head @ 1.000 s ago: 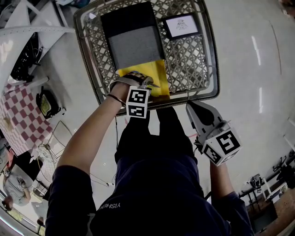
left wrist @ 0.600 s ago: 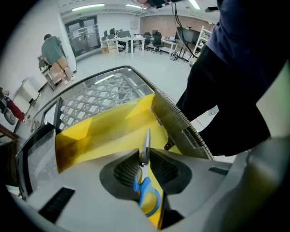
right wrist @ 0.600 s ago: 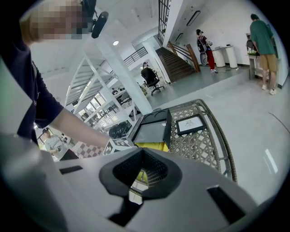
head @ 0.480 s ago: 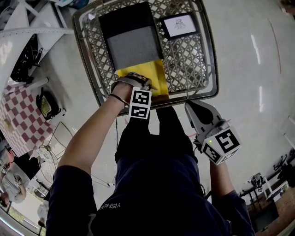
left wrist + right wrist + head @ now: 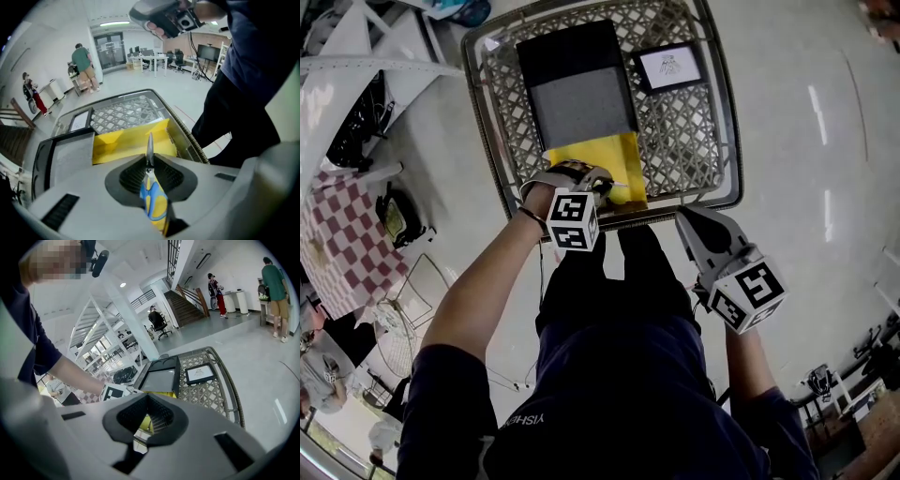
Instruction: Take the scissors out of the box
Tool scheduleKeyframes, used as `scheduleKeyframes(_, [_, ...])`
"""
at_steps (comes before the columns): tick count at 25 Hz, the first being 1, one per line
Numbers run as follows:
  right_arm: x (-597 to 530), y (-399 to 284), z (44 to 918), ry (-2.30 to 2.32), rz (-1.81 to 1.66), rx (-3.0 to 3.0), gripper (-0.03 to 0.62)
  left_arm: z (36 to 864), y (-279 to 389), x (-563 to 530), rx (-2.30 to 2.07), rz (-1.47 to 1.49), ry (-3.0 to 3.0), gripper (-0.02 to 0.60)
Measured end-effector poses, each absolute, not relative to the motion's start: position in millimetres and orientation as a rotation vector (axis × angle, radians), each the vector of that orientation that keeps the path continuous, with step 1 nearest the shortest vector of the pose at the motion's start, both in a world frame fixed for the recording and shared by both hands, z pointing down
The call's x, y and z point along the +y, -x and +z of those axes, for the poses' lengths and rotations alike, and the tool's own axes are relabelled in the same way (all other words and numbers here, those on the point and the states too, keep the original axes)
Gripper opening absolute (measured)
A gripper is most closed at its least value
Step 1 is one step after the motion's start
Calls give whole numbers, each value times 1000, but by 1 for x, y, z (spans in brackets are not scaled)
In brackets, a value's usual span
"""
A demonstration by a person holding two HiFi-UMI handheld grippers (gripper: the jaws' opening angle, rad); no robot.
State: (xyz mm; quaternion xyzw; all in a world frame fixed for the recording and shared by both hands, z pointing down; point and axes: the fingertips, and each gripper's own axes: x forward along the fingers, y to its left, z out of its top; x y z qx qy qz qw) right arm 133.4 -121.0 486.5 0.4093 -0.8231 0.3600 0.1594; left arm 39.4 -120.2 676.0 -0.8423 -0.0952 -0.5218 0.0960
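Grey lattice basket below; my left claw is closing on light, stiff, blue-and-yellow-handled scissors at the pivot; right claw clenched, empty.

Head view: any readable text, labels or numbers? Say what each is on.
"YISHEN", last letters unsure: printed on the person's dark shirt, upside down in this view.
Framed card: a drawing with a small caption, too small to read.
Marker cubes: black-and-white square patterns only, no letters or numbers.
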Motion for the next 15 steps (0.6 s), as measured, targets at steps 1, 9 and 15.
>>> scheduleKeyframes(1, [-123, -132, 485, -1169, 1023, -2358, 17, 668, -40, -123, -247, -1521, 2531, 71])
scheduleKeyframes(9, [-143, -118, 457, -1171, 944, -2400, 17, 584, -41, -145, 56, -1259, 2800, 71])
scheduleKeyframes(15, [-153, -108, 437, -1170, 884, -2428, 17, 522, -38, -161, 260, -1048, 2945, 71])
